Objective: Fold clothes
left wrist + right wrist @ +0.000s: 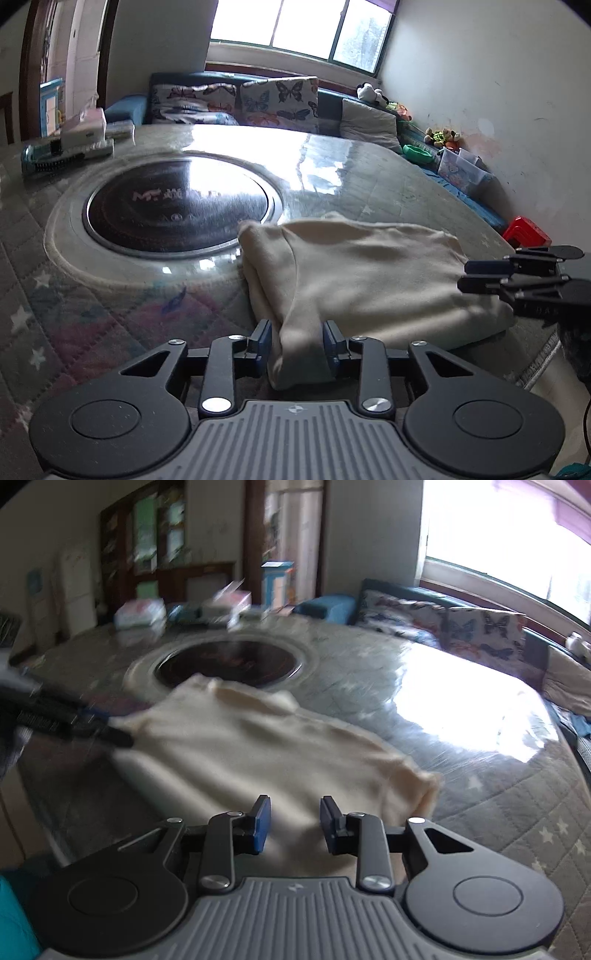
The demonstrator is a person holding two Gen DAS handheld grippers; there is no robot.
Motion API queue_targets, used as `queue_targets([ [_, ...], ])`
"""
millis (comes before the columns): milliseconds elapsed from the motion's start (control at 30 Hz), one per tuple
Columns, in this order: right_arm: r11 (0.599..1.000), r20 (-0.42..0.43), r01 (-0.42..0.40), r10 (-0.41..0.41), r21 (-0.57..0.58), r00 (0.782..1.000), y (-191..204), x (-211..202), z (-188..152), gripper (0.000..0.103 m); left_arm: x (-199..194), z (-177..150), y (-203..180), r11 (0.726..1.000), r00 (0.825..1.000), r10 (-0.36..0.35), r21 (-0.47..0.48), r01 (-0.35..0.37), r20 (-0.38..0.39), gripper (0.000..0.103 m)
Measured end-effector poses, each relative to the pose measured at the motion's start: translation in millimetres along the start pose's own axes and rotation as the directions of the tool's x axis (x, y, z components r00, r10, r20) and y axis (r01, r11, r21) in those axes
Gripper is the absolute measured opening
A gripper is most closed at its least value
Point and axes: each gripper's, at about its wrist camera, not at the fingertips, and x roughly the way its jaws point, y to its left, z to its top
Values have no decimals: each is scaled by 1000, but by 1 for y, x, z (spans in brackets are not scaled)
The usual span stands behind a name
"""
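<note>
With the cream garment (369,280) lying folded on the quilted table (92,325) beside the round hob, the left gripper (297,347) pinches its near corner while the right gripper (294,823) hovers spread above (no cloth caught), so the person should probably take the matching corner before lifting evenly.

One cream garment (369,273) on one bench (110,314), one round hob (177,206), two tongs (297,341) (294,821), two butterfly cushions (277,99), one red stool (526,232).
</note>
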Motion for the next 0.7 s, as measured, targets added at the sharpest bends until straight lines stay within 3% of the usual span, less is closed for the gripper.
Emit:
queue_targets([
  [67,999,24,28,-30,43,999,-11,3,6,28,-2,9,2,1000,999,20,3,-20,26,46],
  [267,988,50,73,-81,140,995,-40,27,17,28,12,25,5,999,998,45,2,-45,50,46],
  [433,973,3,90,-92,213,996,-58,43,3,28,25,37,7,998,996,62,1,-63,63,44],
  [600,977,28,106,-113,185,993,-53,36,17,27,40,46,2,998,996,57,19,-58,66,44],
  [700,981,43,68,-77,180,996,-47,43,30,27,50,55,-7,999,997,34,34,-36,67,43],
])
